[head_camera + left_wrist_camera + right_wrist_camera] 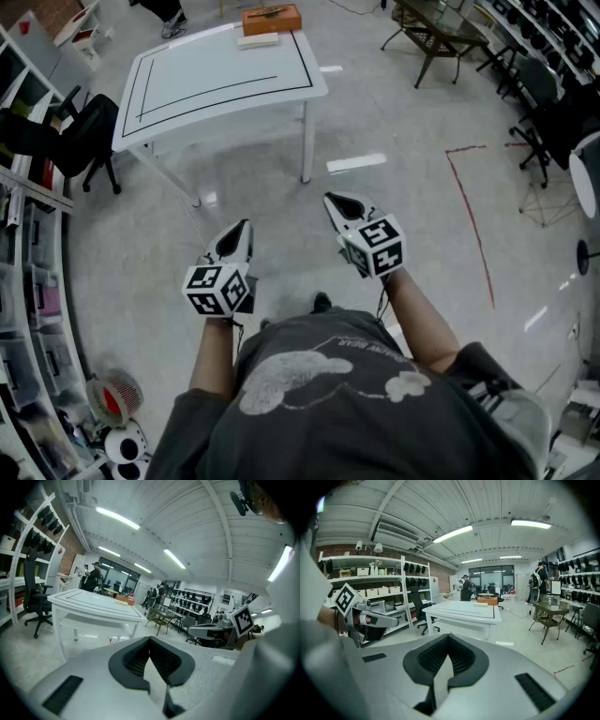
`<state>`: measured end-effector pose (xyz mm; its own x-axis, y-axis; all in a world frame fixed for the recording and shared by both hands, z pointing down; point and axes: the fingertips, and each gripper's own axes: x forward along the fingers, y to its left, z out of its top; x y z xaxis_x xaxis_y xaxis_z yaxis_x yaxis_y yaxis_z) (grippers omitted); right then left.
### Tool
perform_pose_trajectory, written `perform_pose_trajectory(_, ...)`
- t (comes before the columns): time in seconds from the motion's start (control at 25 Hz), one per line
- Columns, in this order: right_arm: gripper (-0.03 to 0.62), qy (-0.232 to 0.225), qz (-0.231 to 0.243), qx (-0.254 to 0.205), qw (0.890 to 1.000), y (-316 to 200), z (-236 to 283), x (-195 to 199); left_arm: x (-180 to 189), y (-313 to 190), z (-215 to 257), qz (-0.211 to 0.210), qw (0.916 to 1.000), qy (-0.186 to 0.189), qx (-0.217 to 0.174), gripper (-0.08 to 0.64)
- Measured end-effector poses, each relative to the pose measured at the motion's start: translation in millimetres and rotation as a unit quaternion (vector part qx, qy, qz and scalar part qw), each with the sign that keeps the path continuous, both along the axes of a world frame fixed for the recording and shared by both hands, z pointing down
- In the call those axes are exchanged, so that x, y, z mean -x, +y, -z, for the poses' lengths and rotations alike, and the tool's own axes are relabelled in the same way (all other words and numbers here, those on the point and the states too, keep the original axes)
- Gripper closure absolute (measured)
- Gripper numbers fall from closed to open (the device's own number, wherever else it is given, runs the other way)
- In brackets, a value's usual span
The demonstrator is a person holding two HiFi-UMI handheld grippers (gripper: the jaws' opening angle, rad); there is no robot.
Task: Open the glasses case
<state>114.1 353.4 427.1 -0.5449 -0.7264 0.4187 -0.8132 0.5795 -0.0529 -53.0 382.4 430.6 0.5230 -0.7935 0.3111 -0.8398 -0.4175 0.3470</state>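
A pale flat case (258, 40) lies at the far edge of the white table (187, 89), against an orange box (272, 17). The same case (480, 604) shows small and far off in the right gripper view. Both grippers hang in the air over the floor, well short of the table. My left gripper (239, 231) is shut, its black pads (136, 658) meeting at the tip with nothing between them. My right gripper (337, 201) is also shut and empty, pads (461, 656) closed together. Each points slightly downward toward the table.
A black office chair (80, 136) stands left of the table, by shelving (28, 281) along the left wall. A dark side table (436, 37) and more chairs are at the back right. Red tape (473, 225) marks the floor. People stand far back (465, 588).
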Motion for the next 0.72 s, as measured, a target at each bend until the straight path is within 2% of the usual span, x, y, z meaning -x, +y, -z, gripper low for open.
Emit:
perform_pose_trajectory(0.28, 0.592, 0.001, 0.004, 0.003, 1.000, 3.3, -0.9, 7.9, 13.4, 0.1, -0.4, 0.012, 0.9999, -0.009, 0.006, 0.558)
perform_pose_trajectory(0.44, 0.592, -0.007, 0.004, 0.004, 1.000, -0.5, -3.9, 1.8, 8.0, -2.5, -0.7, 0.015, 0.9996, -0.023, 0.004, 0.558)
perform_pose_trajectory(0.72, 0.592, -0.059, 0.021, 0.013, 0.998, -1.9, -15.6, -25.6, -6.9, 5.6, -13.7, 0.026, 0.9985, -0.046, 0.013, 0.558)
